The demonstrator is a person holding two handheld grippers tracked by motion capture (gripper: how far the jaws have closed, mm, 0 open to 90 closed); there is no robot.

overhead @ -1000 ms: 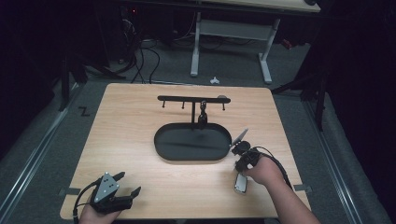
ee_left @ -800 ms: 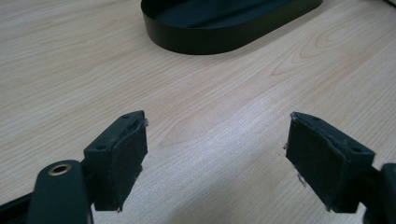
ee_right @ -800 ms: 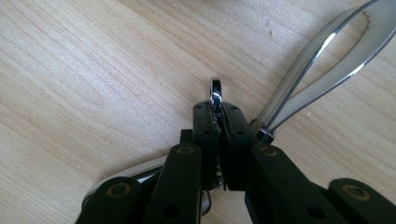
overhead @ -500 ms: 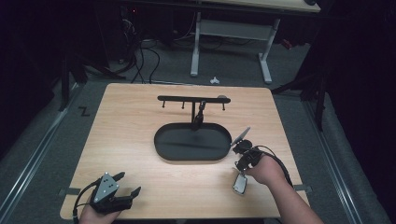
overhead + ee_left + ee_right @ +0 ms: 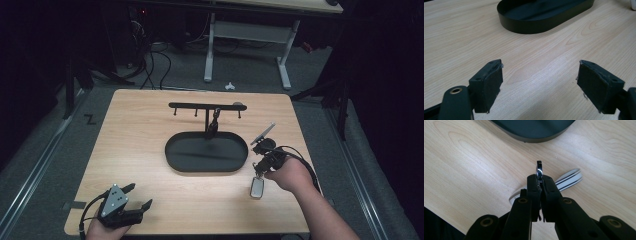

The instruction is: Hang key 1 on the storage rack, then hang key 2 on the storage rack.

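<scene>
Two grippers are recorded in the high view. The left gripper point(image 5: 136, 202) is held low at the near left corner of the surface point(image 5: 140, 140), its jaws spread wide with nothing between them. The right gripper point(image 5: 259, 170) is seen at the near right, just beside the right end of the black oval tray point(image 5: 172, 159), pointed downward. A small silver key fob point(image 5: 257, 188) is observed directly beneath it, hanging or standing by its upper end; its long axis runs roughly away from the person, the narrow end toward the gripper. Whether its lower end touches the surface cannot be told. A black hook rack point(image 5: 200, 106) is noted behind the tray.

In the left gripper view, the jaws are confirmed well apart, with bare wood between the pads point(image 5: 490, 83). The tray point(image 5: 529, 23) lies ahead, clear of the gripper.

In the right gripper view, the jaws are closed to a narrow slit, having just finished closing, and a shiny metal ring point(image 5: 539, 171) is pinched edge-on between the pads, standing upright above them. The fob point(image 5: 567, 181) is seen behind the jaws, blurred, its long axis running diagonally toward the upper right. The tray rim point(image 5: 534, 137) lies beyond.
</scene>
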